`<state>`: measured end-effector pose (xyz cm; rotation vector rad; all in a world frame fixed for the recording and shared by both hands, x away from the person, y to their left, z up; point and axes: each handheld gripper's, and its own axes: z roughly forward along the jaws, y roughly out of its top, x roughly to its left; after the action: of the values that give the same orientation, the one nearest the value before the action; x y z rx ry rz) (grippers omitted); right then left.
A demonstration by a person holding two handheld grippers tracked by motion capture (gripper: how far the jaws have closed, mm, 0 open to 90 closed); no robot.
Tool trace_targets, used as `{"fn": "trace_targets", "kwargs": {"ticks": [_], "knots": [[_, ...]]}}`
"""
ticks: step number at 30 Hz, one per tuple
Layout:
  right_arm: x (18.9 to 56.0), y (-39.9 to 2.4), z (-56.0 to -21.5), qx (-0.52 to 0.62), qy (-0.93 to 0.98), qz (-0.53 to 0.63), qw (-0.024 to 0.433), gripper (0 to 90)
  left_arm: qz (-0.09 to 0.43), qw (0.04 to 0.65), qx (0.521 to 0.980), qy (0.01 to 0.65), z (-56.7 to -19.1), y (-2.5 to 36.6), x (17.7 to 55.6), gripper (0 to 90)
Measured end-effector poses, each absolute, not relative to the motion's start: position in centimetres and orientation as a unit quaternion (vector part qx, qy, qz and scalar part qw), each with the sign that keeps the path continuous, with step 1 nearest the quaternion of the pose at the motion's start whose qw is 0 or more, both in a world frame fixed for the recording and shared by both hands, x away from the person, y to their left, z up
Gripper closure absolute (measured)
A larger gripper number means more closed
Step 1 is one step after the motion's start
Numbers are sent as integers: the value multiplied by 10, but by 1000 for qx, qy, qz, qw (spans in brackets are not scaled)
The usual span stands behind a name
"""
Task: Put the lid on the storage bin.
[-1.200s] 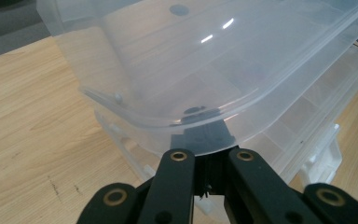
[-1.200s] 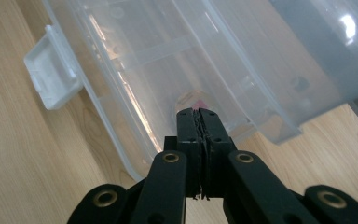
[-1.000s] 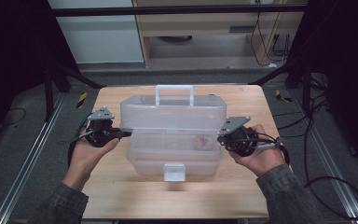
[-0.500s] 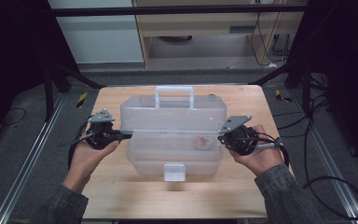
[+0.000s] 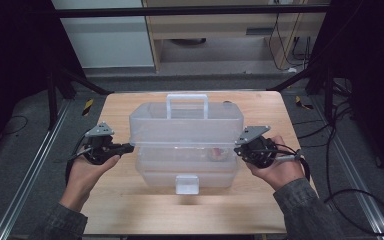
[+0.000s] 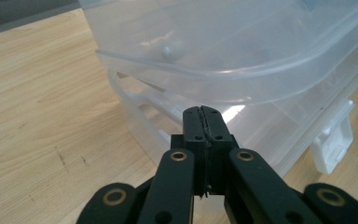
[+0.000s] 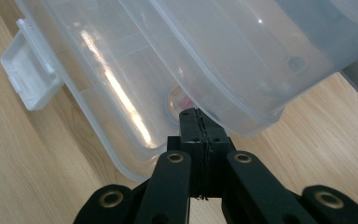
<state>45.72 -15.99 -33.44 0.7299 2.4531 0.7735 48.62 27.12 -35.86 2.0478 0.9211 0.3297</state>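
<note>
A clear plastic box (image 5: 186,172) stands mid-table, its white latch (image 5: 187,184) hanging loose at the front. Its lid (image 5: 186,122), with a handle (image 5: 187,102) on top, is raised off the base, leaving a gap. My left gripper (image 5: 129,147) is shut, its tip (image 6: 203,116) in that gap, just under the lid's left rim (image 6: 223,77). At the other end my right gripper (image 5: 238,148) is shut too, its tip (image 7: 194,119) under the lid's right rim (image 7: 242,126). A small pinkish thing (image 5: 215,152) lies inside the base.
The wooden table (image 5: 130,210) has bare room in front of the box and a strip on either side. Dark floor, metal rails and cables surround it. A cupboard and shelf stand beyond the far edge.
</note>
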Motion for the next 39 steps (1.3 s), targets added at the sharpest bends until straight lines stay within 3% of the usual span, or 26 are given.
{"fn": "trace_targets", "kwargs": {"ticks": [24,39], "knots": [[440,-165,-341,267,896,278,220,858,122,429,817,366,-365,271,482,899],[429,-192,-355,301,887,272,221,825,123,425,820,364,-369,270,480,899]]}}
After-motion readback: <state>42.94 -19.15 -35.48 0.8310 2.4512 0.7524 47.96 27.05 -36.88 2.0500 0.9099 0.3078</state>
